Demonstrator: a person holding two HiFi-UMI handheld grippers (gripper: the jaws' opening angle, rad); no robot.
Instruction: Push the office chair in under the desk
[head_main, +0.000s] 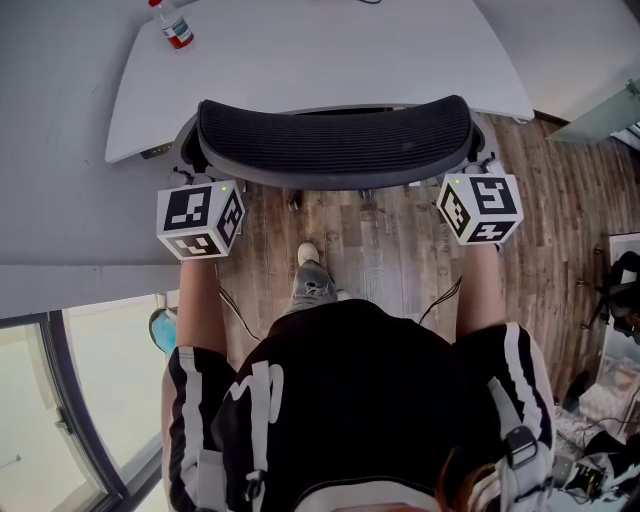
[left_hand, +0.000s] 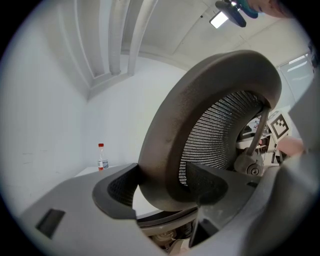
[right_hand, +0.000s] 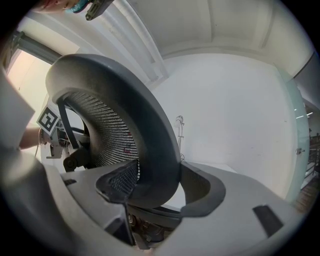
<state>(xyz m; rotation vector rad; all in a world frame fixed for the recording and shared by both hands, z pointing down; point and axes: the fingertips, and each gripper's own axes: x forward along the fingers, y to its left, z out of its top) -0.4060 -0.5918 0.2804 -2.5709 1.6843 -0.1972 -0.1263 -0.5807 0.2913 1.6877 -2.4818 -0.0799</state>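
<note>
- Head view: office chair (head_main: 335, 140) at upper centre, its backrest touching or just at the near edge of the white desk (head_main: 320, 60). The seat is not visible and is presumably already beneath the top.
- The backrest's long axis runs left to right across the frame, parallel to the desk edge. The chair faces the top of the frame.
- Left gripper (head_main: 188, 172) is at the backrest's left end, right gripper (head_main: 487, 165) at its right end. A bottle (head_main: 172, 25) stands at upper left on the desk.
- Left gripper view: jaws are closed on the backrest rim at lower centre, one pad on each face.
- Right gripper view: same here, the rim is pinched between both pads at lower centre.
- Step: pushing, judged late stage. The next move calls for an even forward press from both ends, keeping the chair square, until the backrest stops at the desk.
</note>
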